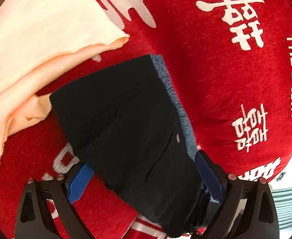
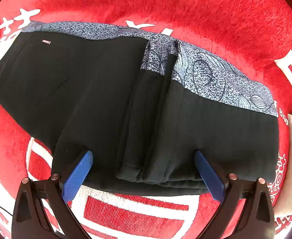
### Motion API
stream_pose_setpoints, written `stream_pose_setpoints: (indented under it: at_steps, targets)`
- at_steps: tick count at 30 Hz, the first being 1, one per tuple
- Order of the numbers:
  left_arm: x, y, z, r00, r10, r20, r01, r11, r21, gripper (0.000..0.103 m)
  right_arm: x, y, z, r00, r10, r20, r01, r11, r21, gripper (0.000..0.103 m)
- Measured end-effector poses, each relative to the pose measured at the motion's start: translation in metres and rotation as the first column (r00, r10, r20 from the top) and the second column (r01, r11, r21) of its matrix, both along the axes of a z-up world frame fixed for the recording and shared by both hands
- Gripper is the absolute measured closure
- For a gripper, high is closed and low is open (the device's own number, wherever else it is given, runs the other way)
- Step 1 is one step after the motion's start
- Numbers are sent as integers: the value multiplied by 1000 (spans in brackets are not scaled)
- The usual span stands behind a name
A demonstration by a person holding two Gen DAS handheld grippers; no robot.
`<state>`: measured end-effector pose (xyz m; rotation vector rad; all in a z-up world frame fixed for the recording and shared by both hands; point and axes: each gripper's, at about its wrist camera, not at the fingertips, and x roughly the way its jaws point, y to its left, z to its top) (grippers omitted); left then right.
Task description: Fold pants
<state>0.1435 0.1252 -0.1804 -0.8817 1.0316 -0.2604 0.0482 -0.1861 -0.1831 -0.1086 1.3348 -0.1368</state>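
Right gripper (image 2: 144, 171) (jaws spread wide) straddles folded black pants (image 2: 106, 99) on red blanket (image 2: 185, 4).

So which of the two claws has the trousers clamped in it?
The left claw: the folded black trousers fill the space between its blue fingers. The right claw stands wide open, its fingers just resting over the fabric.

The left wrist camera looks along its fingers, tilted down and very close over one end of the black pants (image 1: 126, 131), with a peach cloth (image 1: 36, 49) off to its left. The right wrist camera faces steeply down, close above the folded pants (image 2: 106, 103). Both views share the pants and the red blanket (image 2: 165, 2) beneath.
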Motion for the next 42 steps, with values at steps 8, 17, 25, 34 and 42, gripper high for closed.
stream_pose_setpoints:
  at_steps: [8, 17, 25, 34, 42]
  targets:
    - [9, -11, 2, 999, -14, -31, 17, 996, 85, 1, 2, -1, 3, 1000, 3, -15, -3, 1000, 4, 0]
    - [5, -14, 9, 998, -37, -59, 54, 950, 307, 67, 25, -1, 68, 998, 13, 62, -19, 994, 108, 1]
    - [-10, -58, 46, 978, -194, 72, 117, 805, 582, 71, 114, 40, 109, 995, 97, 37, -104, 916, 387, 1]
    - [-20, -85, 61, 948, -297, 114, 130, 688, 714, 71, 210, 170, 95, 910, 380, -167, -275, 852, 445, 1]
    - [-25, -103, 70, 926, -351, 141, 123, 632, 765, 71, 230, 244, 54, 799, 481, -361, -345, 858, 380, 1]
